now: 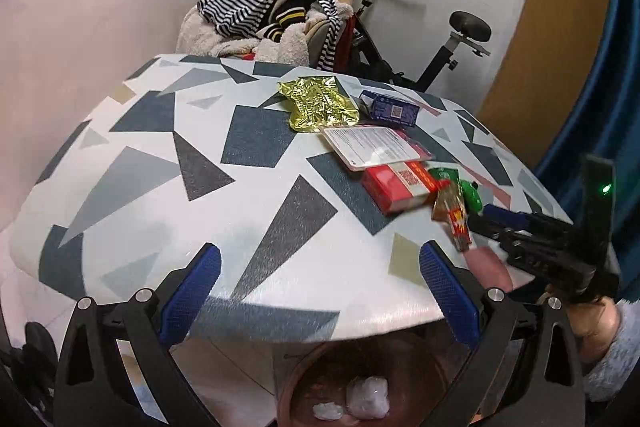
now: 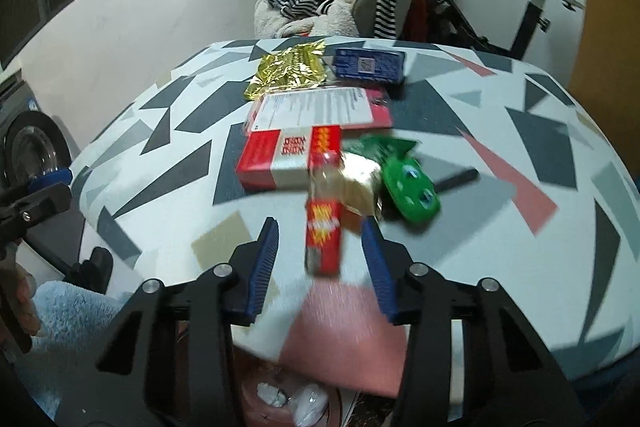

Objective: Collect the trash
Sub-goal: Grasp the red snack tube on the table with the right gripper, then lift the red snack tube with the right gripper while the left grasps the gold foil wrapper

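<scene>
Red snack wrapper (image 2: 323, 227) sits blurry between the right gripper (image 2: 320, 259) pads, jaws apart, grip unclear tbh. Only the left view shows left gripper (image 1: 320, 291) wide open w/ nothing, near table (image 1: 160, 187) edge, bin (image 1: 360, 387) below.

Dim indoor light, fisheye warp, motion blur.

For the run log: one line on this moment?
left gripper: open, idle | right gripper: open, red wrapper between fingers, blurred | bin under table edge
</scene>
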`<state>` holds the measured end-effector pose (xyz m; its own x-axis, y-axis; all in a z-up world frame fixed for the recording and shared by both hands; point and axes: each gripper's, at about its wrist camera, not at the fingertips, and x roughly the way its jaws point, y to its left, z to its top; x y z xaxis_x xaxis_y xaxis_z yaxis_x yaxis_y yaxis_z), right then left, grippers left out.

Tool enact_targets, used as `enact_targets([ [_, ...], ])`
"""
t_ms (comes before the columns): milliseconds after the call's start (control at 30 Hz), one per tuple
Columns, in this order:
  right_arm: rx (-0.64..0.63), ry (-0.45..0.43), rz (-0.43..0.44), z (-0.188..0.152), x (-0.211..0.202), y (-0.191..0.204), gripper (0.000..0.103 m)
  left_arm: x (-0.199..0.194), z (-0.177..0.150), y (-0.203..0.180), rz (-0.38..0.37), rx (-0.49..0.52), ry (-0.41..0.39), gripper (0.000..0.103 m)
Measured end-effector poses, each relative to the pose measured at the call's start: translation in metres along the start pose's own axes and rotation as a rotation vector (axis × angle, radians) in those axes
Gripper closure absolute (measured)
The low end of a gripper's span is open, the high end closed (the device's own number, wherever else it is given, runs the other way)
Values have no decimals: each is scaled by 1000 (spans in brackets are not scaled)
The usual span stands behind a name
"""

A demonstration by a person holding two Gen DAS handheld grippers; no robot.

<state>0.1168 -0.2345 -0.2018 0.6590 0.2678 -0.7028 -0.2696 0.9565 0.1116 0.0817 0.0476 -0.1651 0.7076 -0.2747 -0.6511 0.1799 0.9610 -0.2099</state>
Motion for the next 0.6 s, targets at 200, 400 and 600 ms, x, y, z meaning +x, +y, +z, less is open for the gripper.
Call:
enact_targets([
  [200,-28,54,-48,8,33,7,62,16,11,3,2,-38,19,6],
  [400,-57,60,-72,5,43,8,76,30,16,5,-18,-81,39,6],
  [600,-42,33,-34,8,35,2,77,41,17,11,-69,-155,79,6],
])
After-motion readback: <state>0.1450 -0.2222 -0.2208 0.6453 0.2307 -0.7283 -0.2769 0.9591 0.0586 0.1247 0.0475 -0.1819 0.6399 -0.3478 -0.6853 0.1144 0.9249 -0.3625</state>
